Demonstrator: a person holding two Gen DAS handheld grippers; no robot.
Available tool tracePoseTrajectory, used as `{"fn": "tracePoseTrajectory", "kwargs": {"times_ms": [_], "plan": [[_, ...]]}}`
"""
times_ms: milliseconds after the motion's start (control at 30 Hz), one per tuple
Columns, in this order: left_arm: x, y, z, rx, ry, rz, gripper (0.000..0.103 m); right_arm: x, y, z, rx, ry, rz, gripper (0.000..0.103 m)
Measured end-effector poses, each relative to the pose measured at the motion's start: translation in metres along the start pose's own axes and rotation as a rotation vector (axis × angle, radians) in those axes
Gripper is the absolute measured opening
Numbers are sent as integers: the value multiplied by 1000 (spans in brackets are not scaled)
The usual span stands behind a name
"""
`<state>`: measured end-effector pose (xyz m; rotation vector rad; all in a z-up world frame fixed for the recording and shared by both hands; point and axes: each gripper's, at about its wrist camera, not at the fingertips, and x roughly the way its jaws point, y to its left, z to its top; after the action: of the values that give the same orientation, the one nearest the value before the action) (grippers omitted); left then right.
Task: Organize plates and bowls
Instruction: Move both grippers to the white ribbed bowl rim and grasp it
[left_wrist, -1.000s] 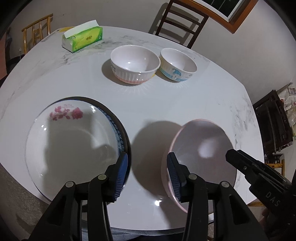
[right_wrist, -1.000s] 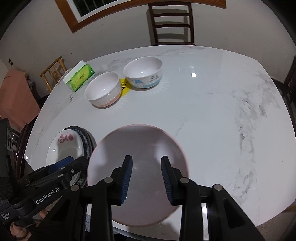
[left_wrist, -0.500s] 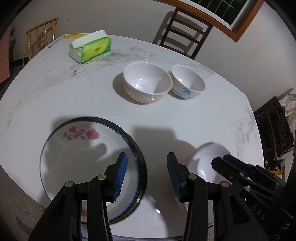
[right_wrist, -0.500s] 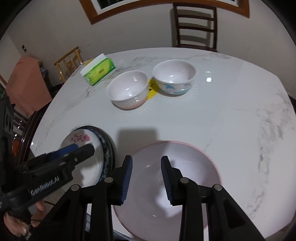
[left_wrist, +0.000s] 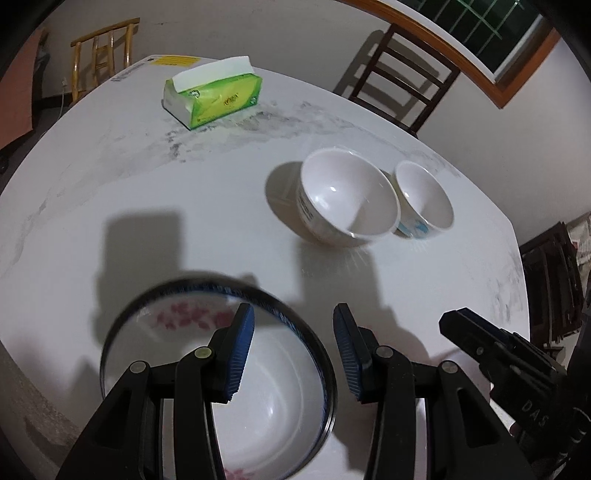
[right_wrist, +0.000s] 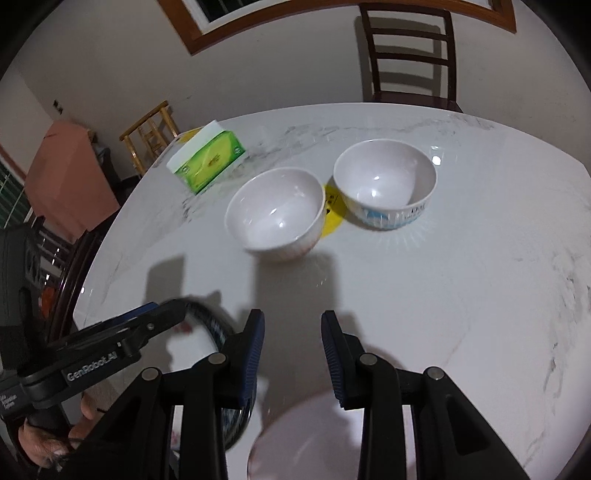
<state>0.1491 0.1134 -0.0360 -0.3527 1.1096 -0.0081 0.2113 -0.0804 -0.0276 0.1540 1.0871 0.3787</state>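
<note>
A white plate with pink flowers lies in a dark blue-rimmed plate at the near table edge, under my open, empty left gripper. A pink-rimmed plate lies below my open, empty right gripper. A ribbed white bowl and a blue-printed white bowl stand side by side farther back. The stacked plates also show in the right wrist view.
A green tissue pack lies at the far left of the white marble table. A dark wooden chair stands behind the table, a light wooden chair at the left. A yellow sticker lies between the bowls.
Both grippers have pulled back and tilted up, so the plates slid toward the bottom of each view and the bowls came nearer the centre. Both stay open.
</note>
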Motion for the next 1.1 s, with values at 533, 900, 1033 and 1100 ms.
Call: {"fn": "tracePoseTrajectory", "kwargs": {"times_ms": [533,900,1033,1100], "plan": [[48,12,75,-93,35,-40,40,65,-15,62,101,34,-29,32],[80,-2,94,-52,60,-24,39,93,-20,72,97,68,-71,32],[91,-2,93,-46,74,-15,29,98,-20,74,92,73,-67,27],[96,0,93,-53,77,-16,24,102,-21,73,97,82,-60,21]]}}
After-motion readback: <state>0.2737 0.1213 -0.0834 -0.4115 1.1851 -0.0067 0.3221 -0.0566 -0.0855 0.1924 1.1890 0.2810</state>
